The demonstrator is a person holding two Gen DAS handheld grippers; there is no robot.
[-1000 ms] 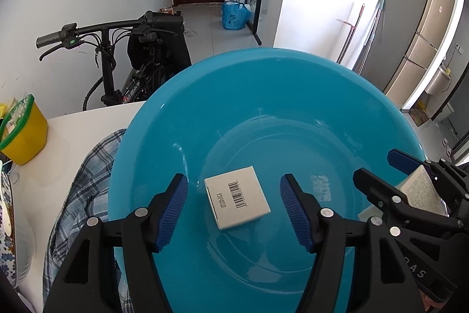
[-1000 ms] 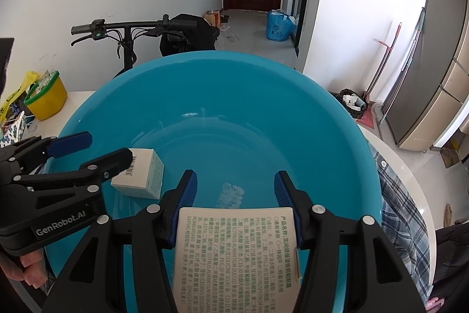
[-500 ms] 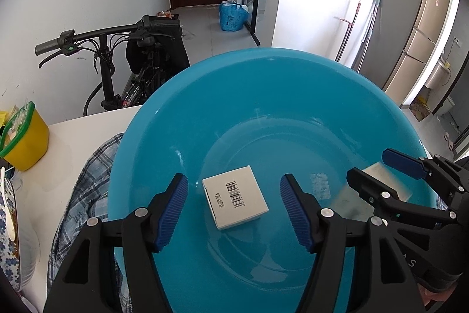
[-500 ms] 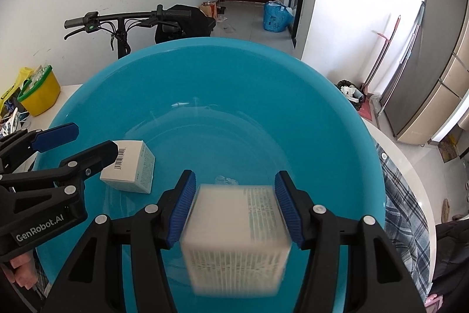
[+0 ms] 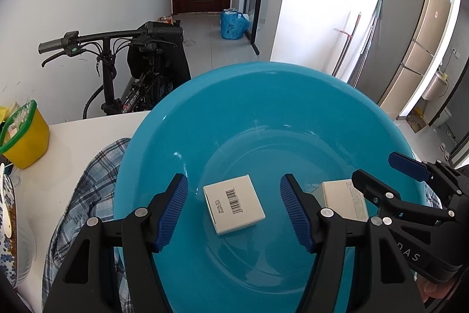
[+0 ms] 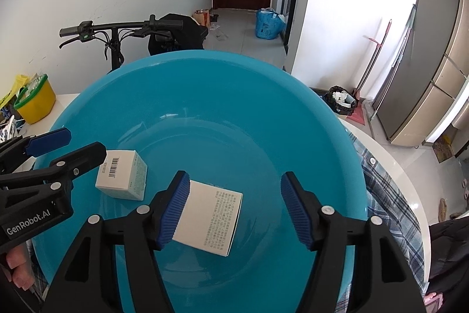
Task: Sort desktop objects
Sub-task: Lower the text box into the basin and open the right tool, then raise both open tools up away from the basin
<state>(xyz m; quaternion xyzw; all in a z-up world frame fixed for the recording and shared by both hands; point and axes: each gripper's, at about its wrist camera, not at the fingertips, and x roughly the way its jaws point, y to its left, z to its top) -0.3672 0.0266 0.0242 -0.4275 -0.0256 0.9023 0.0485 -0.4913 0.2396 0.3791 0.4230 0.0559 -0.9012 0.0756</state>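
A large blue basin (image 5: 263, 107) (image 6: 205, 96) holds two white boxes. The barcode box (image 5: 234, 204) (image 6: 121, 178) lies on the basin floor, below and between my left gripper's (image 5: 233, 213) open fingers. The box with printed text (image 6: 208, 216) (image 5: 344, 200) lies on the basin floor to its right, below my right gripper (image 6: 233, 210), which is open and empty. Each gripper shows at the edge of the other's view.
The basin sits on a plaid cloth (image 5: 85, 195) (image 6: 390, 195) on a white table (image 5: 73, 143). A yellow tub with a green rim (image 5: 26, 134) (image 6: 35, 101) stands at the table's left. A bicycle (image 5: 140, 69) stands behind the table.
My right gripper opened and the printed box dropped from its fingers onto the basin floor. Both grippers rose a little. The barcode box has not moved.
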